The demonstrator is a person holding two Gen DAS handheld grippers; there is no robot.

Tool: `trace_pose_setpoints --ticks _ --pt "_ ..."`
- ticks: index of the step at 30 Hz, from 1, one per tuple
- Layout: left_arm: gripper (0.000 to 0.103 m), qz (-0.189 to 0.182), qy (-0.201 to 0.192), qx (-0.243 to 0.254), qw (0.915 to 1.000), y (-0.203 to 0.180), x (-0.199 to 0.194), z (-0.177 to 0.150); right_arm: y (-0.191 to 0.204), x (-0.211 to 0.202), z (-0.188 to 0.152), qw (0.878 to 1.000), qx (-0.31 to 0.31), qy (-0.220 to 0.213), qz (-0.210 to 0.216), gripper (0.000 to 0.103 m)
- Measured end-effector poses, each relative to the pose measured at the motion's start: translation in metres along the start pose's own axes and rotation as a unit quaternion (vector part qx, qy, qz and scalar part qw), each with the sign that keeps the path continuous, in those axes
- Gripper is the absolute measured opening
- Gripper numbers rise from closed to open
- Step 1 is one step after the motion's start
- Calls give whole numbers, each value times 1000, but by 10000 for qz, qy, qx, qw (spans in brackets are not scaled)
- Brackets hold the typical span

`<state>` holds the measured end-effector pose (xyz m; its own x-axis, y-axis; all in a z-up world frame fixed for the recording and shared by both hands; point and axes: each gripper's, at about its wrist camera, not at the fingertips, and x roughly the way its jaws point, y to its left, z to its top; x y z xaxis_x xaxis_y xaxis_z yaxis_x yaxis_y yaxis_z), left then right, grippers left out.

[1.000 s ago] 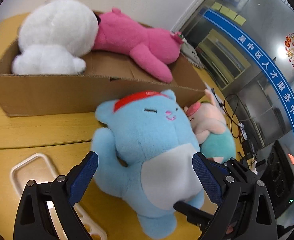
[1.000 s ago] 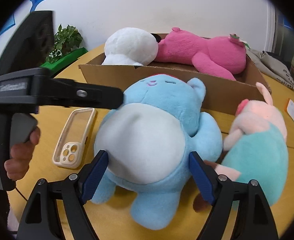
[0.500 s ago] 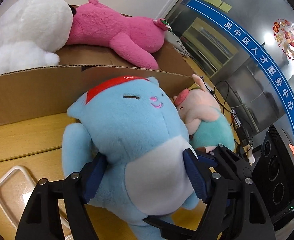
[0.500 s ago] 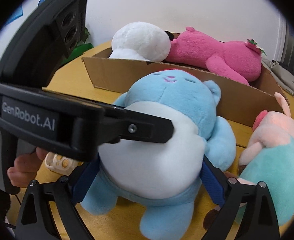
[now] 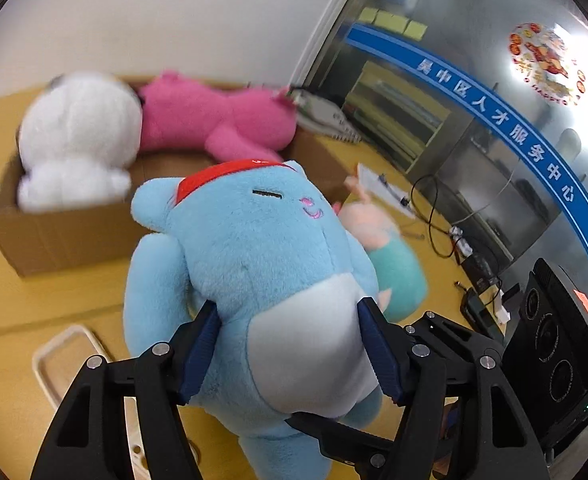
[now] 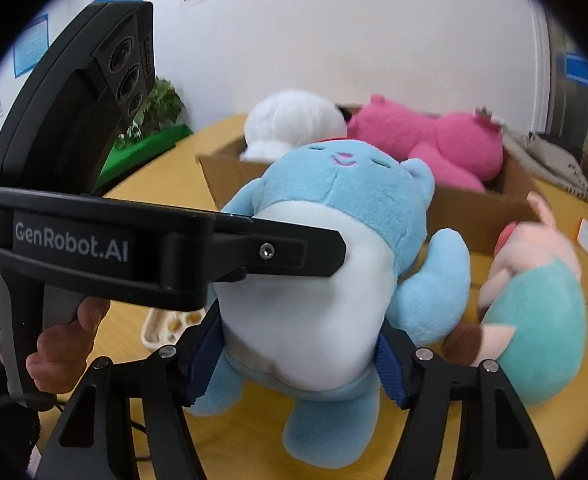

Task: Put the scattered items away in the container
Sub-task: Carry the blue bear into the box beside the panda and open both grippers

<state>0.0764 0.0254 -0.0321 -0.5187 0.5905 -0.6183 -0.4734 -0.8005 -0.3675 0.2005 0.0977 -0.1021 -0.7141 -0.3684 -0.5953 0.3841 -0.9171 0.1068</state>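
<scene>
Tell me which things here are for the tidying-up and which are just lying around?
For the tidying:
blue plush, pinched by left gripper and right gripper
cardboard box
white plush and pink plush, already in the box
pink-and-teal plush, on the table

Just lying around:
phone case
cables
plant

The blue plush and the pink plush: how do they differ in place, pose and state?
The blue plush is outside the cardboard box, while the pink plush lies inside it. The blue one is upright; the pink one lies stretched out. The left gripper and right gripper both squeeze the blue one; nothing grips the pink one. Both are soft toys.
</scene>
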Motion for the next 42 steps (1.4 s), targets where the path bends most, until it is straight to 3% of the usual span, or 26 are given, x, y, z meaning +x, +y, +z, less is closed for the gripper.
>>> trace_pose_setpoints --ticks 4,7,10,13,17,21,25,29,33,35,38,41,42 --pt "72 170 -509 569 9969 -17 -27 60 -2 -25 48 9970 -284 -723 -76 67" --pt "72 192 -665 798 9944 -11 -22 117 -14 -24 95 9936 -436 -1036 -135 67" --pt "72 174 -624 657 9957 12 0 159 -36 -3 138 9927 -400 -1125 -149 67" --pt "72 298 -495 488 9971 38 28 180 -62 32 165 9946 -208 -1016 -3 67" --pt "72 401 6 88 9992 84 84 177 -87 88 167 9988 85 -484 81 68" --pt "72 174 496 -353 9980 118 128 158 -102 135 147 9988 469 148 69 69" --pt "72 22 526 -328 9981 121 128 153 -99 138 140 9982 490 318 -138 73" --pt "72 96 662 -224 9975 121 133 150 -97 144 145 9969 543 530 -232 81" --pt "74 74 690 -267 9972 124 136 151 -110 130 143 9965 639 521 -112 82" --pt "74 70 734 -227 9970 125 138 151 -121 108 143 9976 579 348 -118 79" --pt "76 133 758 -153 9969 125 142 148 -140 79 152 9979 500 115 -401 63" --pt "76 270 833 -117 9961 124 150 139 -165 92 164 9957 773 348 -360 45" --pt "77 513 1053 29 9931 122 159 131 -169 104 166 9949 781 550 -324 41"
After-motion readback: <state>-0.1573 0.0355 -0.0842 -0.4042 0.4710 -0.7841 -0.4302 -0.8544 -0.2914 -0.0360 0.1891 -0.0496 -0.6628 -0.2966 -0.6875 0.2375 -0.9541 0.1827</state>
